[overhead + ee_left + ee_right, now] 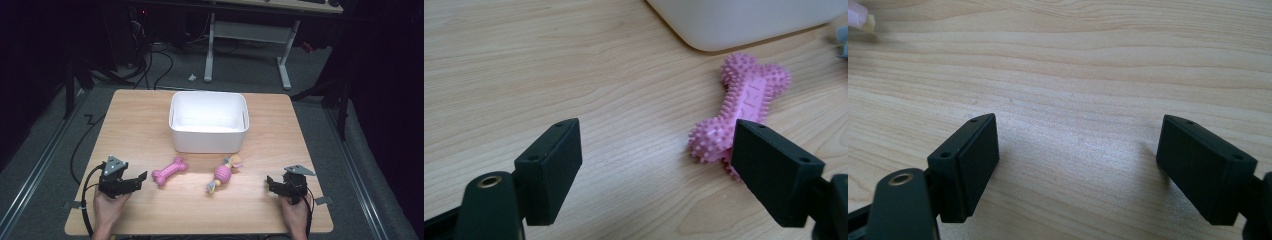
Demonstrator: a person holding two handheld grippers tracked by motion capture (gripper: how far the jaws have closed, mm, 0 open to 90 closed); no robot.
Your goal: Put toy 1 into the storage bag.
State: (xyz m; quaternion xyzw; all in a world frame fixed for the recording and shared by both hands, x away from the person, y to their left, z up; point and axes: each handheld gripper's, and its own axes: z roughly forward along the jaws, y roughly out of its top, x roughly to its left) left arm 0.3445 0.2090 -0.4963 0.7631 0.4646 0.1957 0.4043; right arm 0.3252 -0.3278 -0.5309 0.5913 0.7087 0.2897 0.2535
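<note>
A pink spiky bone toy [169, 171] lies on the wooden table [140, 130], in front of a white bin [208, 121]. My left gripper [141, 180] is held low at the table's front left, its jaws open and pointing at the bone. In the left gripper view the bone [744, 100] lies just beyond my right jaw, with bare wood between the jaws of the left gripper [656, 135]. A pink ball on a knotted rope [222, 174] lies right of the bone. My right gripper [272, 184] rests at the front right, open over bare wood [1078, 130].
The bin [744, 25] is empty and sits at the table's middle, toward the far side. A frayed end of the rope toy [858, 15] shows at the top left corner of the right gripper view. Beyond the table are cables and a desk frame [285, 65].
</note>
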